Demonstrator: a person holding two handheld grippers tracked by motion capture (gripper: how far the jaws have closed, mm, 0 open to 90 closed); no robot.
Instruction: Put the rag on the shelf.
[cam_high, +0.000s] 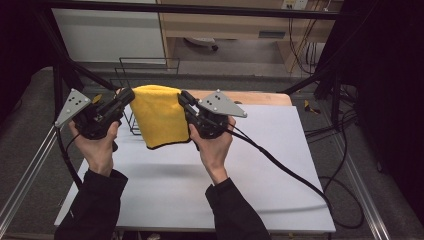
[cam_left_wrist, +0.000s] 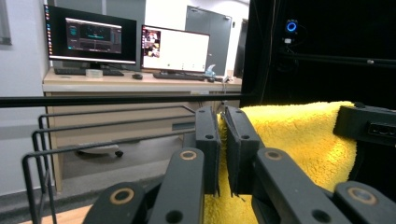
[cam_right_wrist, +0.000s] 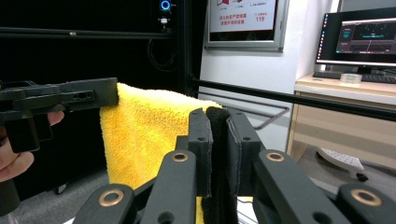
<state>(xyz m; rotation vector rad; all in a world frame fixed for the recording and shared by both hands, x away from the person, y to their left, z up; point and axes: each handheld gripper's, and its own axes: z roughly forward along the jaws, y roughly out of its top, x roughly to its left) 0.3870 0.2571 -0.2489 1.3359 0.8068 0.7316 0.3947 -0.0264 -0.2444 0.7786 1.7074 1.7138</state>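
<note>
High view: yellow towel (cam_high: 157, 116) held up in the air over the far-left part of the counter (cam_high: 280, 165), stretched btw the two grippers. Left hand-held gripper (cam_high: 127, 96) pinches its top left corner, right hand-held gripper (cam_high: 183, 98) the top right. Cloth hangs free below w/ its lower edge clear of the counter. Black wire rack (cam_high: 131, 87) stands just behind it, at the counter's far-left corner.

Left gripper view: jaws nearly closed on a thin fold of towel (cam_left_wrist: 299, 140); fluffy pile bulges either side of the pads. Rack bars (cam_left_wrist: 93, 140) to the left, right gripper's black body at the far corner.

Right gripper view: jaws closed down on the towel (cam_right_wrist: 144, 135) edge, which looks dark in shadow btw the pads; left gripper (cam_right_wrist: 114, 91) clamps the other corner.

Handling, my read: light, soft, fully limp, so no shape of its own, sags wherever unsupported. Plush terry grips well, low slip risk, not fragile. Best hold = corners or top hem, both sides level and taut; a mid-cloth pinch would bunch it.
</note>
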